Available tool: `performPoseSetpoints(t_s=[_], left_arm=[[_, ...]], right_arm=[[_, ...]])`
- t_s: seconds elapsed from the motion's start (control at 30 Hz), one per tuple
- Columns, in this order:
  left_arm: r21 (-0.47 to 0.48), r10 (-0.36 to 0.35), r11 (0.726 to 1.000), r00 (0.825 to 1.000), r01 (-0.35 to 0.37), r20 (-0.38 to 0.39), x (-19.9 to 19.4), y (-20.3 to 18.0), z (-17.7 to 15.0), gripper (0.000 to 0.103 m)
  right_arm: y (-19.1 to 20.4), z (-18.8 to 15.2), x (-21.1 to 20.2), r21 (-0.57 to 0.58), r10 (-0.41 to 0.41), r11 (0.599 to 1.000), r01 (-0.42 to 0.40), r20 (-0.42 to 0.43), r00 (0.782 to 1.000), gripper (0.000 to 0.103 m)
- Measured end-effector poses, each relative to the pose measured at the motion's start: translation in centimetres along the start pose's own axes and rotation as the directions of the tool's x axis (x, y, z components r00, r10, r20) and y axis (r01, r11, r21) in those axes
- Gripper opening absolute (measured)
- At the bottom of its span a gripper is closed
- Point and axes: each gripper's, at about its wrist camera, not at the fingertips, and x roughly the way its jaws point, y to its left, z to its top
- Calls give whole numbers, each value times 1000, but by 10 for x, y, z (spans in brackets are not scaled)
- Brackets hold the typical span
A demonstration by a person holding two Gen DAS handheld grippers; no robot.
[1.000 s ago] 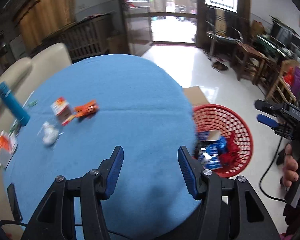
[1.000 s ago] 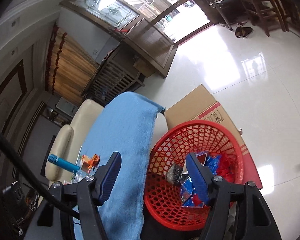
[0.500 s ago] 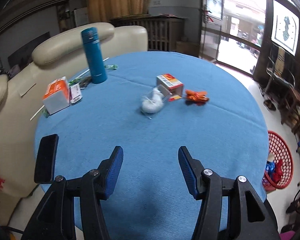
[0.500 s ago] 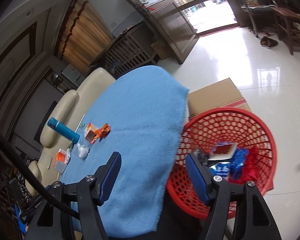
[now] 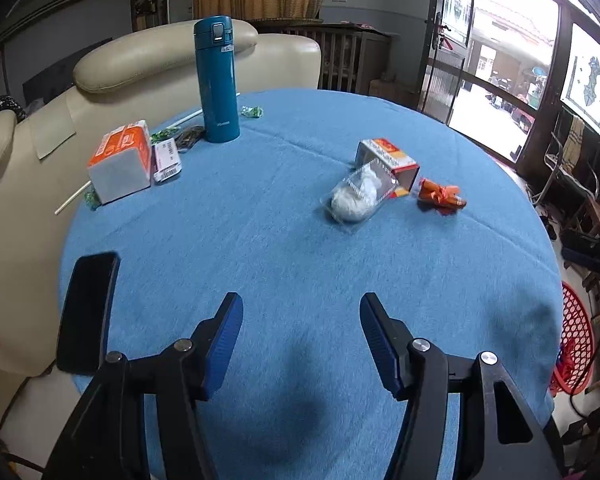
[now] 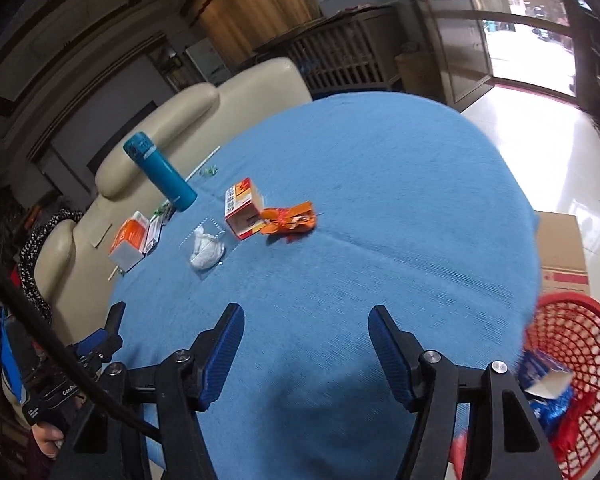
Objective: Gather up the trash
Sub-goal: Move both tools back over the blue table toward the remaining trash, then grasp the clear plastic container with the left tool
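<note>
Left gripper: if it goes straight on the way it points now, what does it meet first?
Probably bare blue tablecloth first; beyond it, the clear plastic container holding a white wad. The left gripper is open; depth is unclear.

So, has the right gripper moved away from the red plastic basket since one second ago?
Yes. The right gripper swung left, from above the red plastic basket to over the blue tablecloth.

Blue-clothed round table [image 5: 300, 248] carries flask [image 5: 216, 80], cartons [image 5: 120, 162], clear tub [image 5: 358, 196], orange wrapper [image 5: 440, 196], phone [image 5: 86, 312]

We see our right gripper [image 6: 306, 326] spread wide, empty, above blue table [image 6: 400, 208]. Orange wrapper [image 6: 288, 221] touches small carton [image 6: 242, 208]; clear tissue pack [image 6: 206, 246] nearby. Red basket [image 6: 580, 364] lower right.
</note>
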Motion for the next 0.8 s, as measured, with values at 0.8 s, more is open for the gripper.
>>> performPoseSetpoints(t_s=[0.8], left_arm=[[212,-115,970,993,119,-32,133,-58,74,60]], right_arm=[[-61,-41,-15,208,-6,978,7,-4,1000,68]])
